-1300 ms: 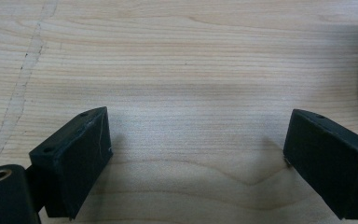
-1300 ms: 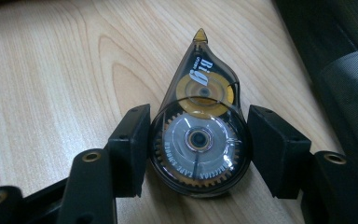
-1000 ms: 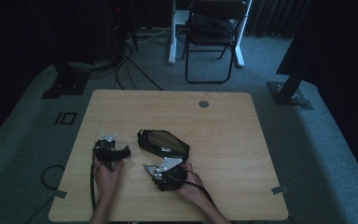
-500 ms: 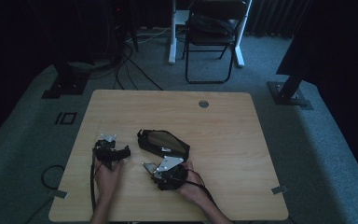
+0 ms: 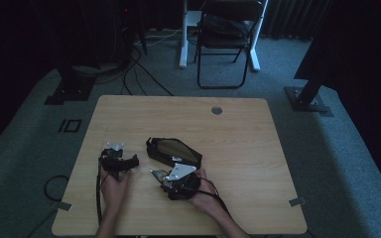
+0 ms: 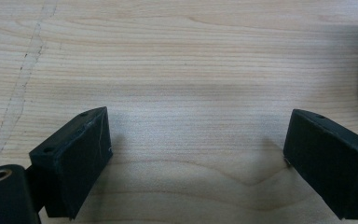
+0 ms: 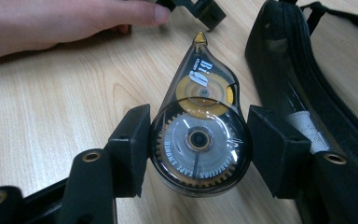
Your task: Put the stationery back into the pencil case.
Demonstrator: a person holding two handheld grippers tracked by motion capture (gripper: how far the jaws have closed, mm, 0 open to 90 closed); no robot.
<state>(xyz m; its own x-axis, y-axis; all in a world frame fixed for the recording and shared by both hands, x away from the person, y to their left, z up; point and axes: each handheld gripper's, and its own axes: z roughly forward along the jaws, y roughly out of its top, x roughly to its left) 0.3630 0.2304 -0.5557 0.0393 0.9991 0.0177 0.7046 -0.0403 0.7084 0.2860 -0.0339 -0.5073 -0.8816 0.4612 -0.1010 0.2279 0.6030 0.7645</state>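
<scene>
right gripper (image 7: 198,140): jaws stood wide, around the round end of the correction tape dispenser (image 7: 199,135); left pad touched its shell, right pad just beside it, firm grip could not be told
correction tape dispenser: lay flat on the table (image 5: 238,139), tip pointing away from the gripper
pencil case (image 7: 307,93): black, zipped, just right of the dispenser
left gripper (image 6: 196,154): jaws wide apart, nothing between them, over bare wood
left hand (image 7: 60,21): rested on the table beyond the dispenser

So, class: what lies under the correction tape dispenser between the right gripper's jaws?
The correction tape dispenser lies flat on the bare wooden table, between the right gripper's jaws. The wood directly beneath its dark body is covered.
</scene>
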